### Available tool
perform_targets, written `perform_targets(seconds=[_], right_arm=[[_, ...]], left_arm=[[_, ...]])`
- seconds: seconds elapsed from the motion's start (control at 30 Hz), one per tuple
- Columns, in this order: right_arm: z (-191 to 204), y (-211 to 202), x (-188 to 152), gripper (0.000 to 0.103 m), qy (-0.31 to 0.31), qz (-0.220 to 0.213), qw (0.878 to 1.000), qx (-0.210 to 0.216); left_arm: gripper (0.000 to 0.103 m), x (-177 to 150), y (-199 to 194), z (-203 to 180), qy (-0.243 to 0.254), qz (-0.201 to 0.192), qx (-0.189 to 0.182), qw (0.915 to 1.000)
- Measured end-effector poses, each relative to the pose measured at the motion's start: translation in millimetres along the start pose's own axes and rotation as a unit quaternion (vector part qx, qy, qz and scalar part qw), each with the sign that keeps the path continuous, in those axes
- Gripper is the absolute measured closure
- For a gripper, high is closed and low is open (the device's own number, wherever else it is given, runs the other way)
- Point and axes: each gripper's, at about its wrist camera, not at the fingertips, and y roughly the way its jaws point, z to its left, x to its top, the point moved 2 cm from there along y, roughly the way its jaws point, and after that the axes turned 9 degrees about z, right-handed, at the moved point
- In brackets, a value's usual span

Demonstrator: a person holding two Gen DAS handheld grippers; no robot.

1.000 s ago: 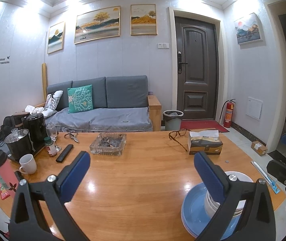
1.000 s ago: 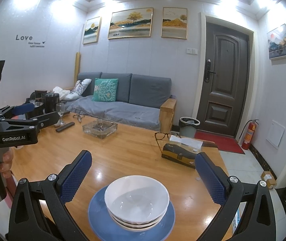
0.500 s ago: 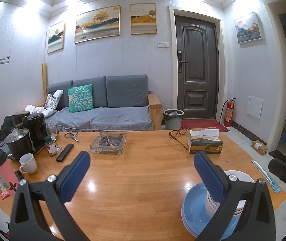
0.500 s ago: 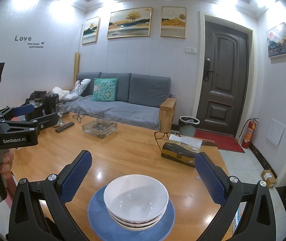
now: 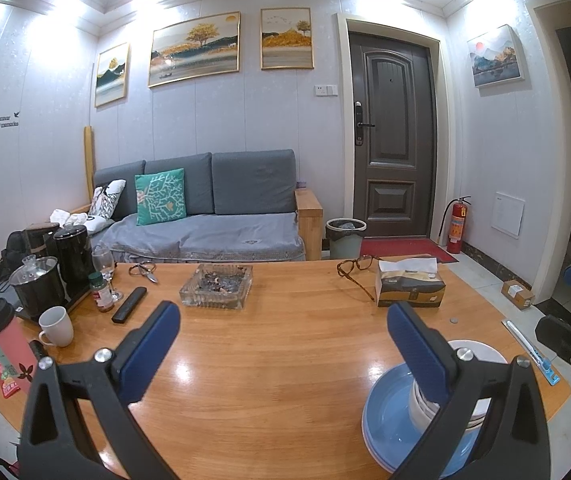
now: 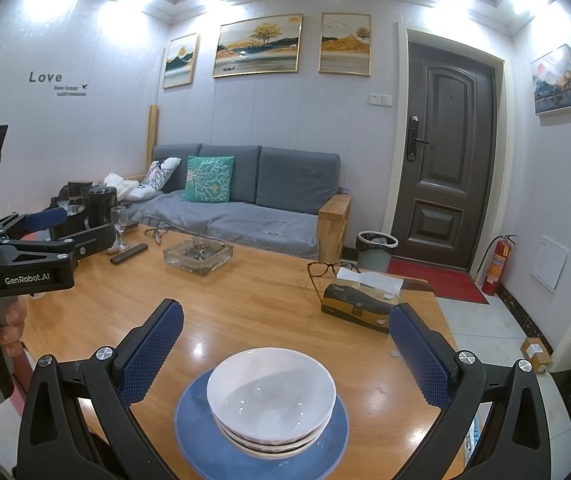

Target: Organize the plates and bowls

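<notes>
The nested white bowls (image 6: 271, 400) sit on a blue plate (image 6: 205, 432) near the front right corner of the wooden table (image 6: 253, 304), directly ahead of the right gripper (image 6: 285, 354), whose blue-padded jaws are spread wide with nothing between them, 1 pad either side of the stack. From the banding under the top rim there look to be 3 bowls, though the lower ones are mostly hidden, and the left view hints the blue plate (image 5: 389, 420) may be more than 1. The left gripper (image 5: 283, 350) is also spread and empty, held over bare tabletop with the stack off to its right, partly behind its right finger. These pieces look glazed ceramic, so I would judge them stiff, fairly heavy as a stack, slick on the glaze and liable to chip or break if knocked or dropped. The best hold is probably across the rim wall of the top bowl, 1 pad inside and 1 outside, lifting straight up so the lower bowls do not drag along; the plate offers only a thin, low edge and would need a pinch on its lip. The tissue box (image 6: 359, 304) and eyeglasses (image 6: 325, 270) lie well beyond the stack, out of the way.
</notes>
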Motion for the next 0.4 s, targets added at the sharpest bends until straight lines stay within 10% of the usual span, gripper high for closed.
perform_targets(seconds=[0.4], right_arm=[[-0.5, -0.5, 0.4, 0.001, 0.001, 0.000, 1.000, 0.000]], left_arm=[[0.001, -0.7, 0.1, -1.1, 0.001, 0.001, -0.001, 1.0000]])
